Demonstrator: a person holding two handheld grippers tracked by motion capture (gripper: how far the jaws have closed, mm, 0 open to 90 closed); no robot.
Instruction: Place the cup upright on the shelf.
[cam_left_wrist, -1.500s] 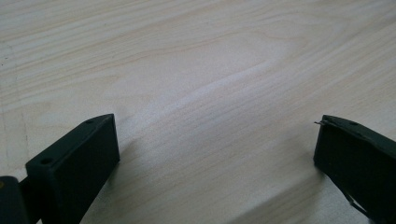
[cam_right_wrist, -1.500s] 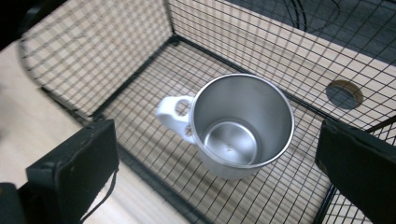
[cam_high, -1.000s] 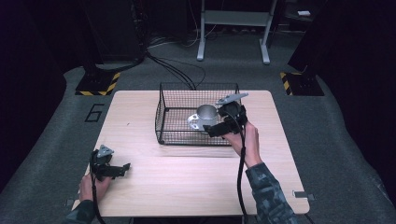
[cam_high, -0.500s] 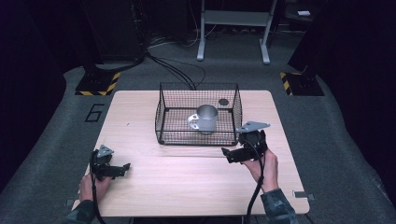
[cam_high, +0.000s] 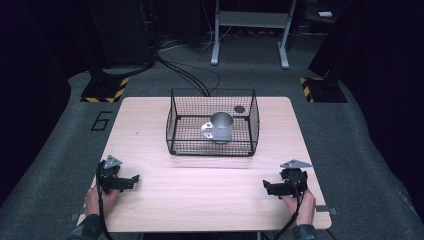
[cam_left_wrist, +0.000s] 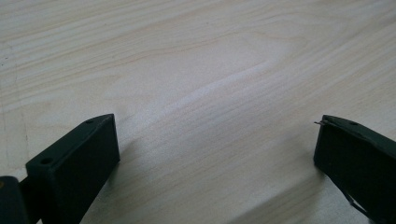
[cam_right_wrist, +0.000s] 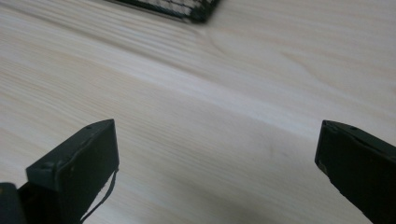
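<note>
Wood table (cam_high: 210, 200) spreads in front of you, pale and bare along its near edge. At the near left corner, your left hand (cam_high: 95, 200) holds the left gripper (cam_high: 131, 179) low over the wood, pointing toward the middle of the table. Its own view shows its two black jaws released, spread wide with only wood grain between them. Toward the far middle of the table stands a black wire basket (cam_high: 172, 125). Inside it a metal mug (cam_high: 220, 126) stands upright, handle toward you. A small dark disc (cam_high: 239, 109) lies on the basket floor behind the mug, to its right. At the near right corner, your right hand (cam_high: 300, 205) holds the right gripper (cam_high: 267, 187), pointing left. Its jaws are also released, holding nothing, with the basket's edge (cam_right_wrist: 177, 9) blurred at the top of its view.
</note>
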